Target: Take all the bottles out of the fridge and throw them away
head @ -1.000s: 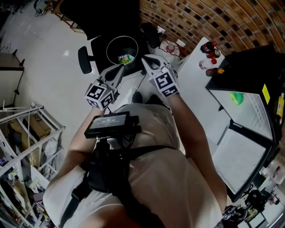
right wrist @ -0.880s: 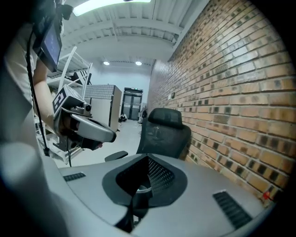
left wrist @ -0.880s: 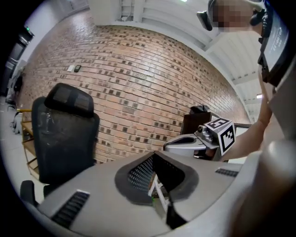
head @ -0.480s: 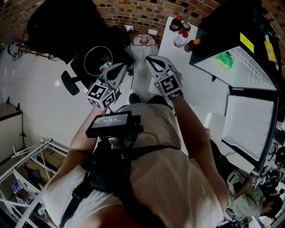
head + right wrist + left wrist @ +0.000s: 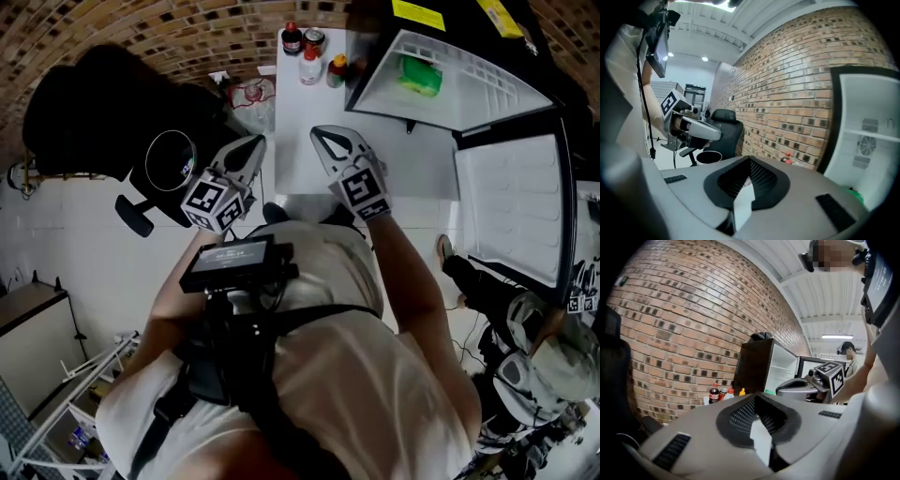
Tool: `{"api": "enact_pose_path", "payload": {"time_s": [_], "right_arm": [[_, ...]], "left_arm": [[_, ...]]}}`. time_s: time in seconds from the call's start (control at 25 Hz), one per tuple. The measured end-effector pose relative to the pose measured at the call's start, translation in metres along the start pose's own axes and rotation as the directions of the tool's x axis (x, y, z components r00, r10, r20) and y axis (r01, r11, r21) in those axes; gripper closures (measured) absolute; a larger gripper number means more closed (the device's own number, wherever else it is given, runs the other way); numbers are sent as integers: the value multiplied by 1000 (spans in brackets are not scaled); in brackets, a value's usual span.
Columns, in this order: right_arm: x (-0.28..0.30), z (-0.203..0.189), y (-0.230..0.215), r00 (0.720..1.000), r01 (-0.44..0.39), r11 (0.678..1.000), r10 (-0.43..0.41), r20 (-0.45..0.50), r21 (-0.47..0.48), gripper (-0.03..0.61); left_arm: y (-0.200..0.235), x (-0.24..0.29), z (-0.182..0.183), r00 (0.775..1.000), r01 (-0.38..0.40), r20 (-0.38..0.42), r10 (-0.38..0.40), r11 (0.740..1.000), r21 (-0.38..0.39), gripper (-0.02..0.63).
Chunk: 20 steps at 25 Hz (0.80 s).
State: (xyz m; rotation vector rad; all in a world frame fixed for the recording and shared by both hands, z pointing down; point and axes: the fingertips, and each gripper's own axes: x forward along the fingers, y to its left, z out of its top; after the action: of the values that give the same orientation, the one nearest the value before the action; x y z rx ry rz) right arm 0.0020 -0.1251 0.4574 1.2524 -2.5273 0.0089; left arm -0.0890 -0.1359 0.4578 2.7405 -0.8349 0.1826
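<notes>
Bottles (image 5: 309, 42) stand upright at the table's (image 5: 394, 159) far end, just left of the open fridge (image 5: 487, 89) — straight ahead of the tongs. Right gripper (image 5: 321, 134) sits nearer; it and left gripper (image 5: 255, 141) are pinched closed, empty.

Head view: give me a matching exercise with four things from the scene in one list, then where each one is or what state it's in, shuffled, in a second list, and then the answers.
Things
1. fridge door
2. bottles
3. bin
4. green item

Places or states
A. on the floor beside the black chair
B. on a shelf inside the fridge
C. swung open
D. at the far end of the white table, near the brick wall

Pairs: 1-C, 2-D, 3-A, 4-B
</notes>
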Motion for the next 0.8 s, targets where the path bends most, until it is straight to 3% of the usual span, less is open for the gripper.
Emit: {"api": "enact_pose_path", "payload": {"time_s": [0.44,0.8], "right_arm": [[-112,-36,-92,989,150,987,-150,2,59,577],[-172,-63,-139,978,206,973,-208,14,103,577]], "left_arm": [[-100,96,5,993,113,-38,-112,993,31,614],[-161,156,9,980,195,-50,-193,980,26,614]]}}
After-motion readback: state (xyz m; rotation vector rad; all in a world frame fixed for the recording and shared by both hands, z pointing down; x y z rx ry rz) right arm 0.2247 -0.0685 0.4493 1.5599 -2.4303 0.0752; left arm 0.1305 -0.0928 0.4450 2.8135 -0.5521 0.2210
